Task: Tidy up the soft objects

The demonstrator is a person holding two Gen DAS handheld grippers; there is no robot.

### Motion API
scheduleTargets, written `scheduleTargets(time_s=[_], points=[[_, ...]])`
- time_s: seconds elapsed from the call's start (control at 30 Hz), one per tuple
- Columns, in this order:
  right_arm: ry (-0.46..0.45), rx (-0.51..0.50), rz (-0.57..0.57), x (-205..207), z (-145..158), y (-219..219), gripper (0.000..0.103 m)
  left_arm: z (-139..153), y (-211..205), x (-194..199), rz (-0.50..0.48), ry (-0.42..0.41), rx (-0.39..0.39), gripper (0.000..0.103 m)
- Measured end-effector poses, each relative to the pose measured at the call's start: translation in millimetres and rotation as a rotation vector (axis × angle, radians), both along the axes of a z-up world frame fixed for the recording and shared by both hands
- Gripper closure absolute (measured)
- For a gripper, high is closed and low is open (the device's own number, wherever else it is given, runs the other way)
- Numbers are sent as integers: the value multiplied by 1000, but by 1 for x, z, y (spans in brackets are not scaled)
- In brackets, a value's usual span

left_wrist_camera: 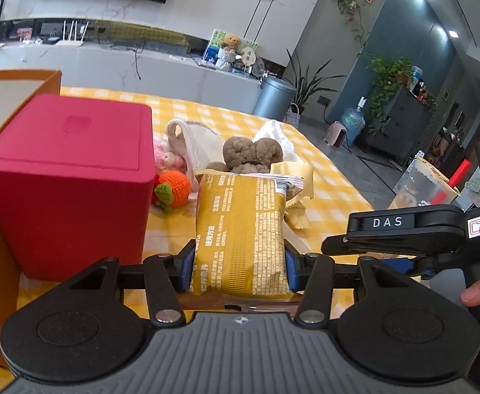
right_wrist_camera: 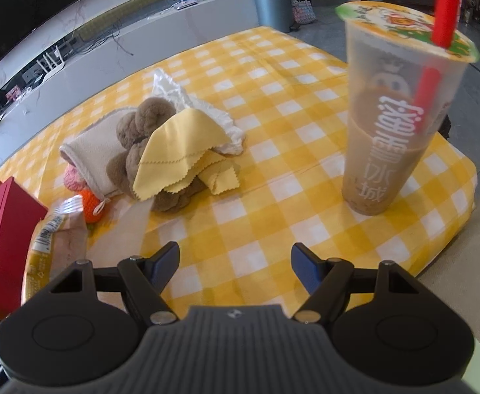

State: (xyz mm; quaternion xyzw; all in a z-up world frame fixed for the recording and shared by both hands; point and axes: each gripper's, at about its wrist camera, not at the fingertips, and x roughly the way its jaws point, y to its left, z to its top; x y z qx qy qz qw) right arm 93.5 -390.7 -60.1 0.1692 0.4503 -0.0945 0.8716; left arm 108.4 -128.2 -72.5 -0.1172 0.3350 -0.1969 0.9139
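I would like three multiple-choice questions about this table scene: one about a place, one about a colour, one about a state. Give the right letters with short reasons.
1. Where does the folded yellow cloth with zigzag edges lie?
A. on the brown plush toy
B. under the red box
C. inside the cup

2. What colour is the straw in the tall plastic drink cup?
A. green
B. red
C. white

3. What is the state of the left gripper?
A. open over bare cloth
B. shut on the yellow printed packet
C. out of view

Answers:
1 A, the cloth drapes over the toy in the right wrist view.
2 B, the straw through the lid is red.
3 B, both blue pads press the packet's sides in the left wrist view.
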Motion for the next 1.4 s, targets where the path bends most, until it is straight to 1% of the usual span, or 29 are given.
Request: scheduleTargets(time_s=[0.17,0.2,0.23,0.27,0.3,0.37,0.47,0.53,0.57,0.6,0.63,0.67,0.7,0.77,0.87,0.93,0.97,1.03,1.17,1.3,1.33,1.4], points=[[6,13,7,1,-2,-1,28,-3,3,4,10,15,-31,46],[7,25,6,1,-3,-2,28,-5,4,6,14,20,-33,48],[5,45,7,2,-4,-3,28,-6,5,5,13,24,-34,53],[5,69,11,3,-6,-4,28,-8,6,6,12,30,-40,84],[10,86,20,5,-8,-3,28,-9,7,9,12,42,-46,89],[32,78,38,8,-12,1,28,-14,8,10,3,60,-45,88],[52,48,37,10,-13,4,28,-22,2,12,-14,74,20,88],[43,52,32,9,-12,3,28,-24,2,11,-8,82,41,76],[42,48,28,8,-11,2,28,-23,3,10,-16,85,41,64],[44,42,24,8,-11,1,28,-20,5,9,-30,81,38,48],[47,39,20,8,-11,0,28,-16,6,7,-44,68,35,43],[51,39,17,8,-12,-1,28,-13,7,4,-58,46,40,32],[54,40,13,8,-13,-2,28,-9,6,1,-78,26,58,25],[58,39,12,9,-13,-2,28,-5,1,-4,-123,30,131,18],[53,40,20,8,-12,-1,28,-7,-11,-10,-179,105,272,17],[53,38,24,8,-12,0,28,-12,-19,-13,-195,114,341,17],[54,38,25,8,-12,0,28,-14,-21,-13,-195,108,352,16],[54,39,25,8,-12,0,28,-18,-23,-10,-183,132,347,15],[51,43,25,7,-12,0,28,-22,-19,-2,-163,186,300,15],[52,41,24,7,-12,0,28,-21,-21,-5,-243,186,319,14],[53,38,24,7,-12,0,28,-23,-23,-6,-245,187,319,14],[56,33,27,8,-12,1,28,-31,-28,-3,-219,209,334,14]])
